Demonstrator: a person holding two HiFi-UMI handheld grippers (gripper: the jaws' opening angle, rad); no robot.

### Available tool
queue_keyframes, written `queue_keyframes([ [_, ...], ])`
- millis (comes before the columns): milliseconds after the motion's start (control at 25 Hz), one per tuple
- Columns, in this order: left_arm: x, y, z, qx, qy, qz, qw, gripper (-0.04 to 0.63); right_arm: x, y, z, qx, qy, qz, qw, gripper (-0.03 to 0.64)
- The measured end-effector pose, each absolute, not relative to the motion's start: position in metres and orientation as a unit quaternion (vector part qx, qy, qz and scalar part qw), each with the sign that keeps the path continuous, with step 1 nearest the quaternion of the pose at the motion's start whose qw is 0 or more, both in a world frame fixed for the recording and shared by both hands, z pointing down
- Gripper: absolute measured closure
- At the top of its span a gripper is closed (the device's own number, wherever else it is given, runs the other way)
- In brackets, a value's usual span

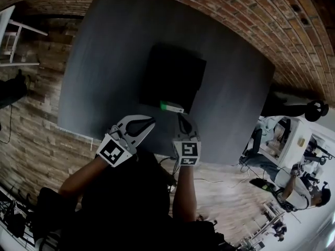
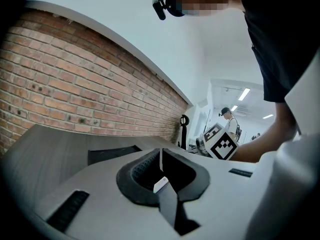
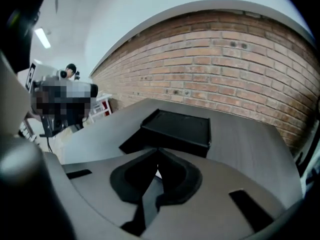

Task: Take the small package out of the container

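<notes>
A dark grey surface stands against a brick wall, and a black container sits near its middle, low-walled and roughly square. The small package, green and white, shows at the container's near edge, lying along the rim and slightly tilted rather than deep inside the box. The right tool points forward and down at that same edge, and its tips meet the right end of the package. Its jaws are closed and look to be nipping the package by its end. In the right gripper view the jaws are pressed together with only a small pale sliver showing just under the tips. The rest of the package is hidden below the tool's body, and the container lies just beyond with its dark inside in sight. The left tool is held beside the right one, a little to the left and short of the container's near corner, touching neither the box nor the package. Its jaws are closed too, as the left gripper view shows, with nothing held between them. That view looks across the surface toward the wall and catches the right tool's marker cube off to the side. Beyond the surface's right edge another person is seen among office furniture
</notes>
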State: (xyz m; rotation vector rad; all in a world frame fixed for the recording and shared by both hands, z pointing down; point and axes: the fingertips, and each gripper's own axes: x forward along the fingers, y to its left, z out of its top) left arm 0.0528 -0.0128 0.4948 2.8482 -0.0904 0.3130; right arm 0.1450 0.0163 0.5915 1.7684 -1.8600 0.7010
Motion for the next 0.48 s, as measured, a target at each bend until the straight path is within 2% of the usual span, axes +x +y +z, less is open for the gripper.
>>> queue_keyframes([
  [120,0.052,-0.018,0.495,0.985,-0.022,0.109,0.134,0.552,0.148,0.015,0.572,0.7,-0.646,0.254,0.168,0.592],
  [320,0.054,-0.023,0.5,0.988,-0.002,0.11,0.112,0.552,0.153,0.02,0.549,0.753,-0.602,0.25,0.09,0.592],
  [480,0.055,-0.021,0.511,0.987,0.003,0.135,0.088,0.552,0.154,0.026,0.536,0.764,-0.591,0.25,0.059,0.592],
])
